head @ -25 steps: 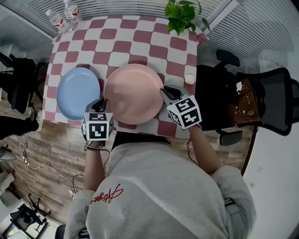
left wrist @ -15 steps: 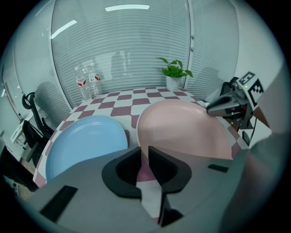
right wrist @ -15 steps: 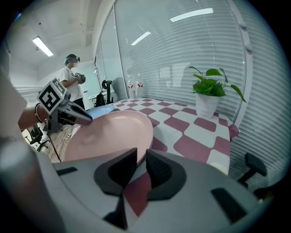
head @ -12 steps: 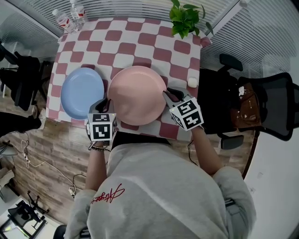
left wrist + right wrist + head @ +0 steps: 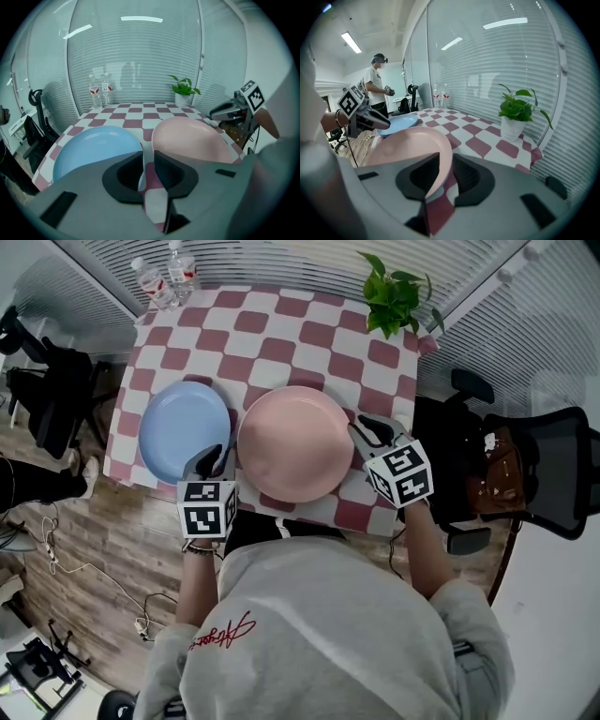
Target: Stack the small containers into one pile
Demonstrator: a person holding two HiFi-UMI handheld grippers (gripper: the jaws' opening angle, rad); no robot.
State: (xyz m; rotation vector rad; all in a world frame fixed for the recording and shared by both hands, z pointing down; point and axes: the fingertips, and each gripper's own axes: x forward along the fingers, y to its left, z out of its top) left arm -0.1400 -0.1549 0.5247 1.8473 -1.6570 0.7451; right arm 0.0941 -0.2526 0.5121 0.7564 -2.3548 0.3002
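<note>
Pink plate (image 5: 295, 444): round, shallow, glossy, on the red-and-white checked tablecloth (image 5: 281, 334) near its front edge. Matching blue plate (image 5: 183, 427) lies just beside it.

Right gripper (image 5: 370, 432): jaws just been opening, pink rim loose between them.

Left gripper (image 5: 216, 456): jaws also just been opening, narrow gap where the plates meet, pinching nothing.

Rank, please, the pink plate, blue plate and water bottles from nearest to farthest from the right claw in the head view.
1. The pink plate: its rim stands between the jaws of the right claw, which have just been opening.
2. The blue plate: beyond it, to the left.
3. The water bottles: at the table's far-left corner.
</note>
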